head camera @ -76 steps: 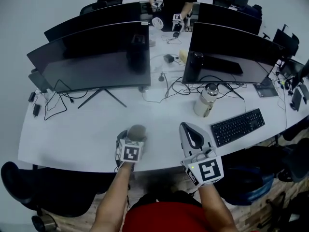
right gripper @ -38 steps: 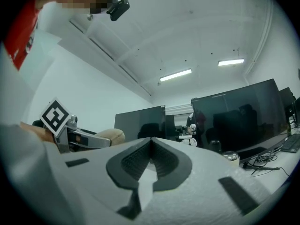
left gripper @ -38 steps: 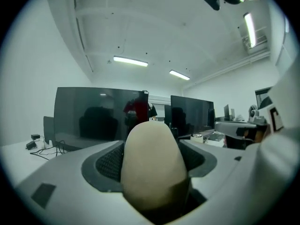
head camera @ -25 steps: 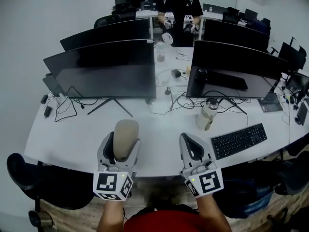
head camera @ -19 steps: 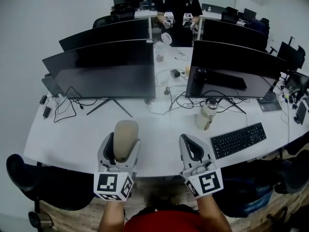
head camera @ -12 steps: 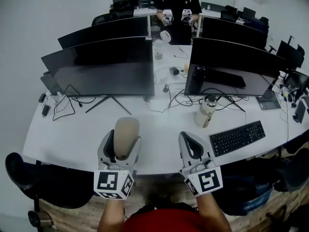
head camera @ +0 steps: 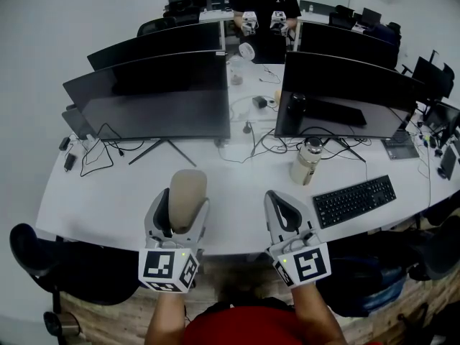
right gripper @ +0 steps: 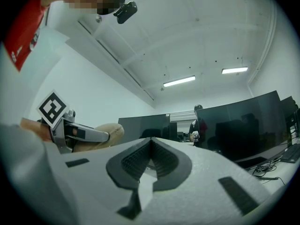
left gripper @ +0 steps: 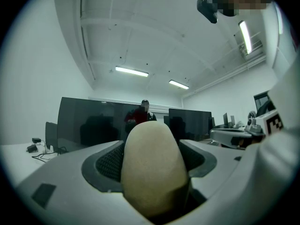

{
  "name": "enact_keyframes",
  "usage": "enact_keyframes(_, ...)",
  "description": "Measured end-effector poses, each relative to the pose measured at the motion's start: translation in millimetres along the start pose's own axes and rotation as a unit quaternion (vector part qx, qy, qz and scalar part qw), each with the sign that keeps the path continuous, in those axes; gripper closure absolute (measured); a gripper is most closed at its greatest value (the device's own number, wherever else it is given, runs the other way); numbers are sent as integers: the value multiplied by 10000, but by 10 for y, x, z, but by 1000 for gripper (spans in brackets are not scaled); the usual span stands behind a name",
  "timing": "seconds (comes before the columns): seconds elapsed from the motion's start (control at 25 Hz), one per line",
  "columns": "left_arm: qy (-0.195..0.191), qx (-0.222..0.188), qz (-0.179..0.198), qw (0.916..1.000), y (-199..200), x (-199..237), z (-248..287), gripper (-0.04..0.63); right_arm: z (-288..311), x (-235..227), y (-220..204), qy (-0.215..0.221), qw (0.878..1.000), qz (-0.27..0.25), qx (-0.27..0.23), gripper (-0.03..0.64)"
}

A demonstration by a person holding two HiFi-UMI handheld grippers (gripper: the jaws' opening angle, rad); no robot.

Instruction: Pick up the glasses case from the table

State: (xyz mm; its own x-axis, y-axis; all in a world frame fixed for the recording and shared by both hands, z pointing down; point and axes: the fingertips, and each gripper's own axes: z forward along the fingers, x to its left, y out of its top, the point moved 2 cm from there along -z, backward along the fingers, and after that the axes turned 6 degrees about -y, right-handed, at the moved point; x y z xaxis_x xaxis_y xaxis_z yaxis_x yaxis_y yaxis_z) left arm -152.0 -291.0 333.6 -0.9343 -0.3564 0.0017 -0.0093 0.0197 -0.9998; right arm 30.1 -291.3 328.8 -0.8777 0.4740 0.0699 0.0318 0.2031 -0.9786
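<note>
Up off the table (head camera: 108, 200) now, versus sitting low at its near edge three seconds back. Gripping the beige glasses case (head camera: 187, 196) upright with the left gripper (head camera: 181, 208), hardly budging over the last second. Keeping the right gripper (head camera: 282, 210) closed and empty alongside. Looks like pick-up basically done.

Glasses case (head camera: 188, 195) in left claw (head camera: 182, 205); right claw (head camera: 277, 201) right of it.

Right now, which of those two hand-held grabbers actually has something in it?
The left gripper: its jaws are shut on the tan glasses case. The right gripper has its jaws together with nothing between them.
</note>
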Motion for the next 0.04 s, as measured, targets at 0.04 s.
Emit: enact_keyframes(0.04, 3, 2, -2, 10000, -1, -3, -3, 232, -1, 0, 1, 0, 10000, -2, -1, 615)
